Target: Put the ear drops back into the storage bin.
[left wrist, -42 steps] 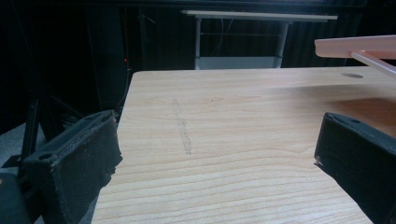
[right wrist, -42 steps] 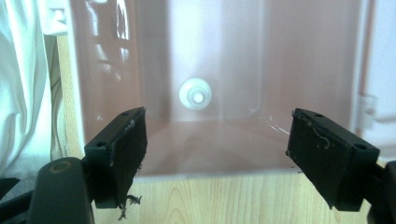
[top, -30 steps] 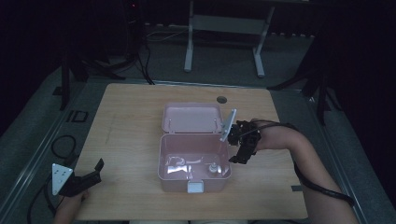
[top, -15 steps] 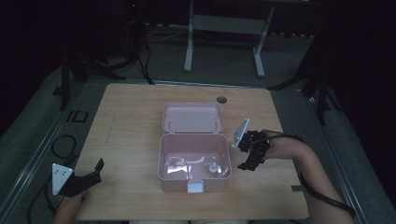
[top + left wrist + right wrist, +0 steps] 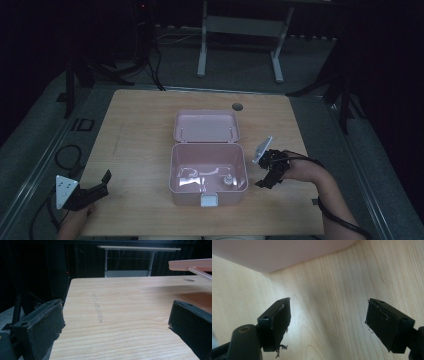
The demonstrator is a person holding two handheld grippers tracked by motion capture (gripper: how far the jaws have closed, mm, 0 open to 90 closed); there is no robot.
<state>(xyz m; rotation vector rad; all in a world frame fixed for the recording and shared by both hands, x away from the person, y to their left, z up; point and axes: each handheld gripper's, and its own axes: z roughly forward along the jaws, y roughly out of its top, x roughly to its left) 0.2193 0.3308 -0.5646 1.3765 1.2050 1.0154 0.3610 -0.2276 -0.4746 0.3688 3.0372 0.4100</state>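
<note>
Hovering right tool (image 5: 267,176), jaws released, just beside open pink box (image 5: 207,165), empty.

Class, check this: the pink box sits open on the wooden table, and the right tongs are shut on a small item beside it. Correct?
Not quite. The pink box is open on the table, but the right tongs are open and hold nothing, as the right gripper view shows: bare wood lies between the jaws.

You can't make out the small items lying inside the pink box (image 5: 207,172), too small and dim from above, and in your right gripper view its wall (image 5: 279,252) is cut off at the top edge.
</note>
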